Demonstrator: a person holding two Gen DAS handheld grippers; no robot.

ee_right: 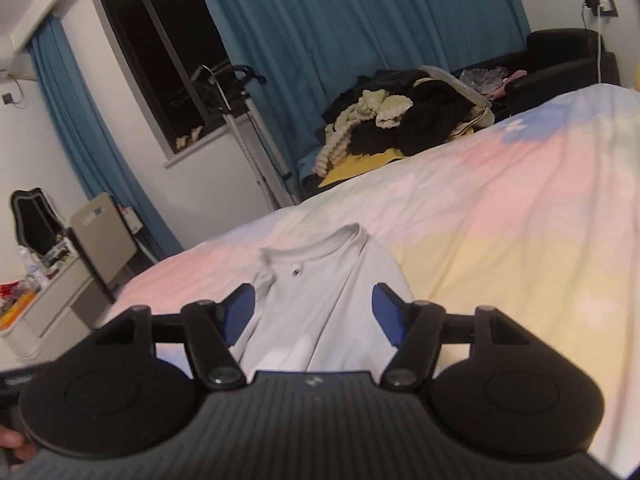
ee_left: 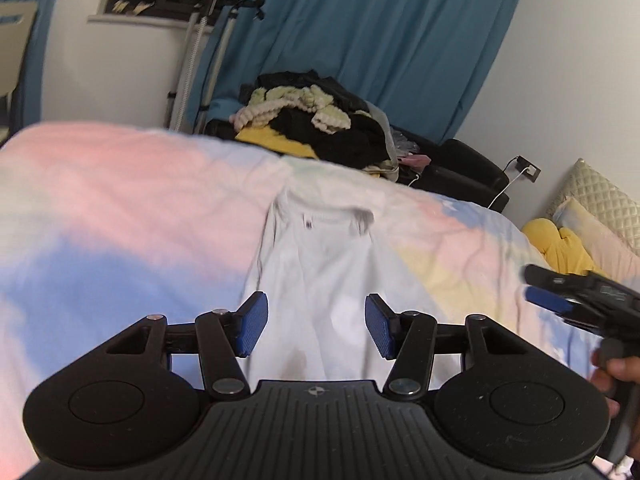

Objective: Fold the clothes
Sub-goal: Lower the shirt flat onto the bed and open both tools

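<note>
A white T-shirt (ee_left: 320, 264) lies on the bed, folded into a long narrow strip with its collar at the far end. In the right wrist view the same T-shirt (ee_right: 316, 280) shows its collar and label. My left gripper (ee_left: 316, 324) hovers above the shirt's near part, open, with nothing between its blue pads. My right gripper (ee_right: 312, 316) is also open and empty above the shirt. In the left wrist view the right gripper (ee_left: 560, 296) appears at the right edge, held by a hand.
The bed cover (ee_left: 120, 208) is pastel pink, blue and yellow. A pile of dark, yellow and cream clothes (ee_left: 312, 120) sits beyond the far edge on a black sofa (ee_left: 460, 168). Pillows (ee_left: 592, 208) and a yellow item (ee_left: 560, 248) lie at the right. Blue curtains (ee_right: 360, 40) hang behind.
</note>
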